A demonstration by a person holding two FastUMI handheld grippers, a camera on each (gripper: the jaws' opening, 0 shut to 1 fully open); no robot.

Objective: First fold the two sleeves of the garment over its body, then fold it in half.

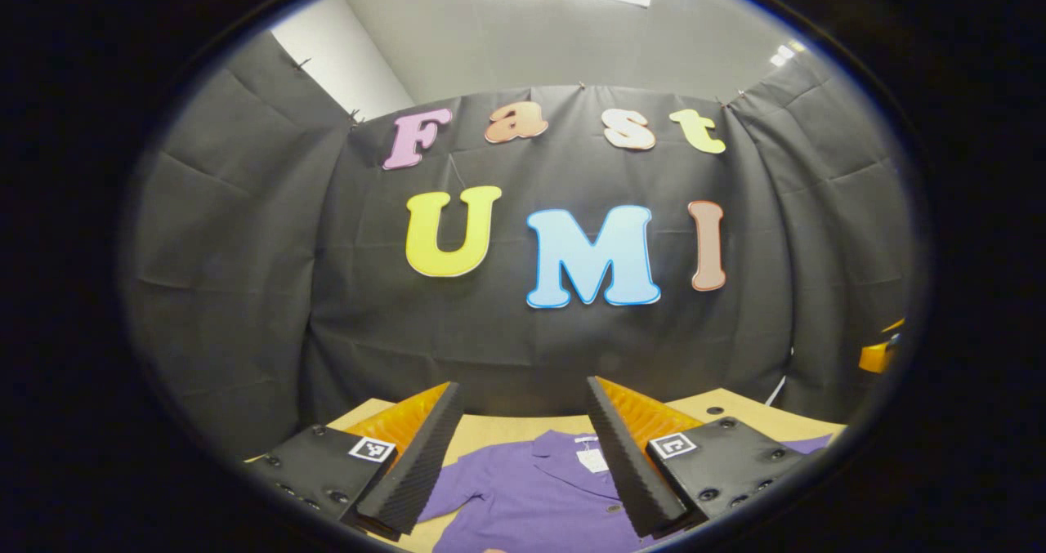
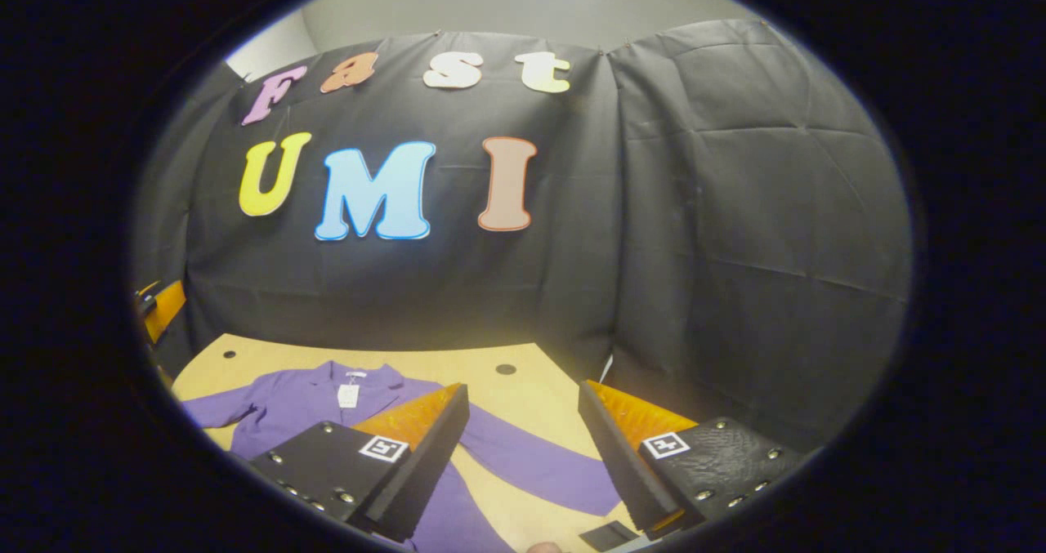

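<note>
both hand-held grippers (image 1: 523,447) (image 2: 523,455) raised, jaws apart, above purple garment (image 1: 531,496)

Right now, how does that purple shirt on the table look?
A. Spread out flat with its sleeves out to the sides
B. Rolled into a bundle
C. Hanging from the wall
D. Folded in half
A: the purple shirt lies flat on the wooden table, one sleeve stretched outward, unfolded.

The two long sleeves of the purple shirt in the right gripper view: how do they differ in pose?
The sleeve toward the right gripper lies stretched out straight across the wooden table, pointing away from the purple shirt. The far sleeve reaches the opposite way, toward the table's edge, and looks slightly bent. Both lie flat and unfolded, neither laid over the body yet.
</note>
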